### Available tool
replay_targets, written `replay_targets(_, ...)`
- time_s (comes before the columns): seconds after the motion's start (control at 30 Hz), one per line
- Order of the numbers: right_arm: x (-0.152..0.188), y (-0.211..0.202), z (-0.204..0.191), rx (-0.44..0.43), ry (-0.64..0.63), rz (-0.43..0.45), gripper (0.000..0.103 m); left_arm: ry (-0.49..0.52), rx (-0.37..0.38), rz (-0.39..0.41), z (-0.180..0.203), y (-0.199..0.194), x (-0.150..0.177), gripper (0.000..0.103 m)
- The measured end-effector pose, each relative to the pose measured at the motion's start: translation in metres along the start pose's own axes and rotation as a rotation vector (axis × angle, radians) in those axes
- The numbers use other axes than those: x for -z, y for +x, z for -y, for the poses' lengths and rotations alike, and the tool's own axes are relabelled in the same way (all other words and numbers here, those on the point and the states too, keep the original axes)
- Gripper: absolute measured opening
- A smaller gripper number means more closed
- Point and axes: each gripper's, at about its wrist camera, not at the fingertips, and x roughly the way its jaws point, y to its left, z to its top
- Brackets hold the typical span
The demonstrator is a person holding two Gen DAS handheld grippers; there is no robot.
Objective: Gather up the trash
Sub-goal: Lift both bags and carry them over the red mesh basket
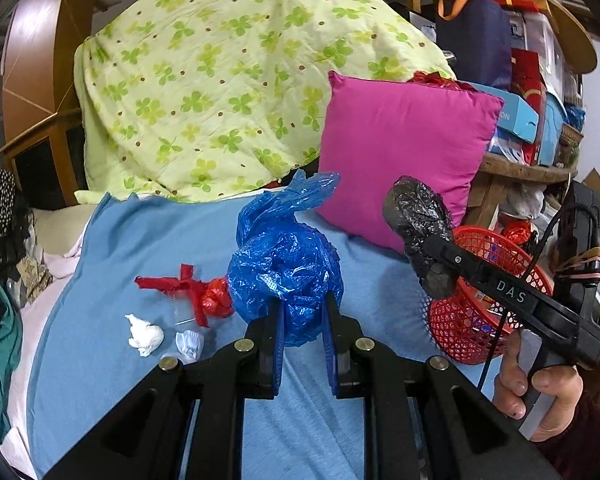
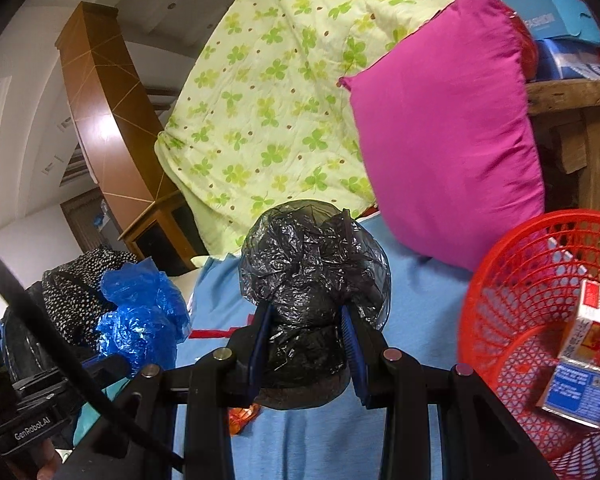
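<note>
Trash is being held in both tools: a crumpled blue bag [image 1: 286, 276] is being clamped by the left tool [image 1: 300, 316], a black bag [image 2: 314, 280] by the right tool [image 2: 308, 336], both above the bed [image 1: 148, 248]. Cardboard boxes [image 2: 584, 360] are being kept in the red basket [image 2: 512, 280], whose far side is being cut off. A red scrap [image 1: 204, 288] and white tissues [image 1: 144, 334] are lying on the bed.

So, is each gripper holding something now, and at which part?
Yes. The left gripper pinches the crumpled blue plastic bag at its lower end. The right gripper clamps the crumpled black plastic bag around its lower, narrower part.
</note>
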Motion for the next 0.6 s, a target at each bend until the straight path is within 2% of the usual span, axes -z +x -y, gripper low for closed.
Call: replay_targets(0.6,-0.009,-0.035,0.034,0.047,0.048,0.078,0.037,0.062,0.046,-0.014,0.049,0.014,-0.013,0.018)
